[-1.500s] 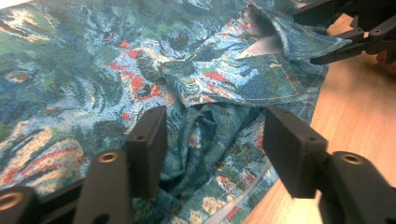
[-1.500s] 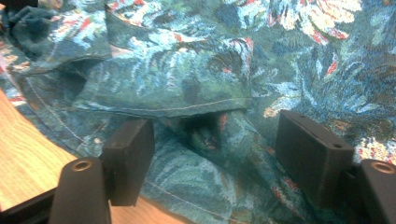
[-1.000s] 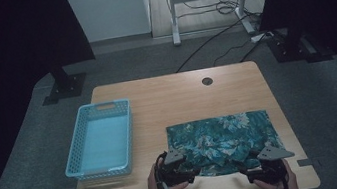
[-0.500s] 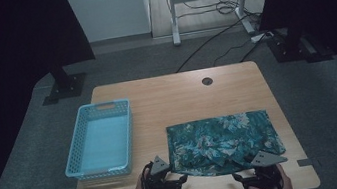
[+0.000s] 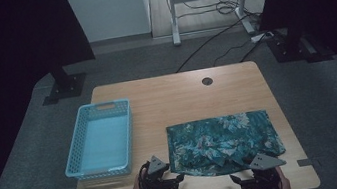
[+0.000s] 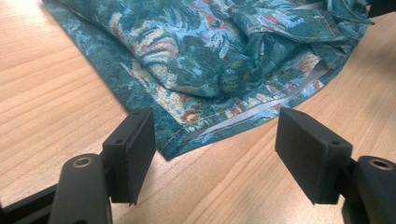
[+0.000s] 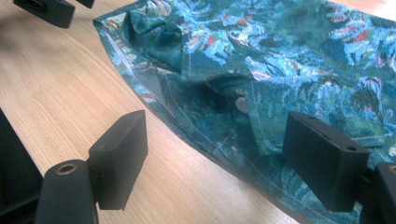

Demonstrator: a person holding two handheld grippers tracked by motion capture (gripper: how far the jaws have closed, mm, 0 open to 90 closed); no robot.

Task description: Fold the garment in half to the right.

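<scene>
A teal floral cloth [image 5: 224, 142] lies folded and rumpled on the right half of the wooden table [image 5: 182, 97]. My left gripper [image 5: 179, 179] sits low at the cloth's near left corner, jaws open. In the left gripper view the hemmed corner of the cloth [image 6: 201, 46] lies just ahead of the open left gripper [image 6: 215, 144], and nothing is pinched. My right gripper [image 5: 237, 181] rests at the near edge below the cloth's right part, also open. In the right gripper view the cloth's edge [image 7: 280, 56] runs between the wide-apart jaws of the right gripper [image 7: 215, 149], untouched by the pads.
A light blue plastic basket [image 5: 100, 140] stands to the left of the cloth, with nothing in it. A round cable hole [image 5: 207, 81] sits near the table's far edge. Bare wood lies between basket and cloth. Dark stands and cables are on the floor beyond.
My left gripper has drawn back to the left and toward the near edge, off the cloth's corner. The right gripper has barely shifted. The cloth lies as before.
</scene>
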